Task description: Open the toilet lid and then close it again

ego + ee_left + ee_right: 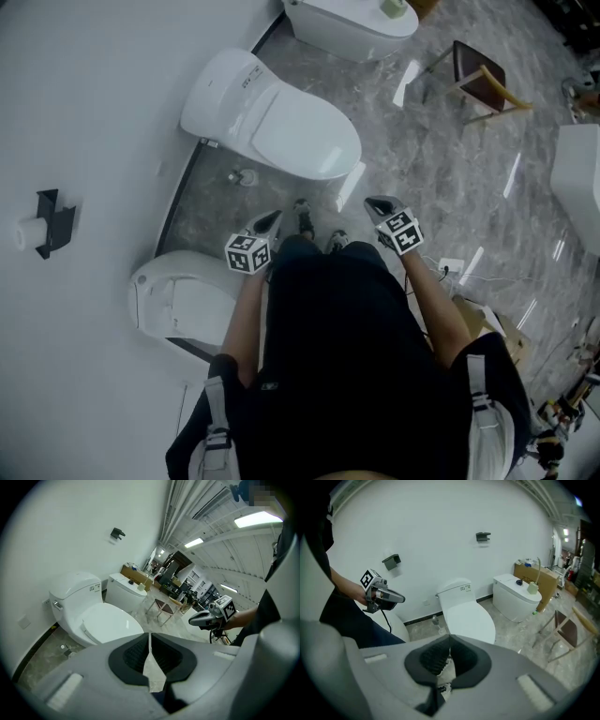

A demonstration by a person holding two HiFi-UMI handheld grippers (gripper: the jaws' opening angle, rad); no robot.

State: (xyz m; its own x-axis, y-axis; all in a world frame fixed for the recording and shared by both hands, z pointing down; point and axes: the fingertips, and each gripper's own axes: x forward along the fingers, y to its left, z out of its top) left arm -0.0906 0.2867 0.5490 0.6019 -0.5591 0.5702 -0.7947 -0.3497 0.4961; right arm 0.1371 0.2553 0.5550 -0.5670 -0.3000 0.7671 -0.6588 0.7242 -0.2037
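Even light from ceiling strip lights (pixel 257 519); glare streaks the marble floor (pixel 422 164). Gripper views: fisheye w/ dark corners.

glossy smooth white toilet (pixel 272 117), polished reflective veined stone floor (pixel 422 169), smooth matt white wall (pixel 94 94).

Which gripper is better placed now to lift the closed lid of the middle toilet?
Probably the right gripper: it sits nearer the front edge of the toilet lid, and its view has the lid straight ahead. The left gripper sees it off to one side.
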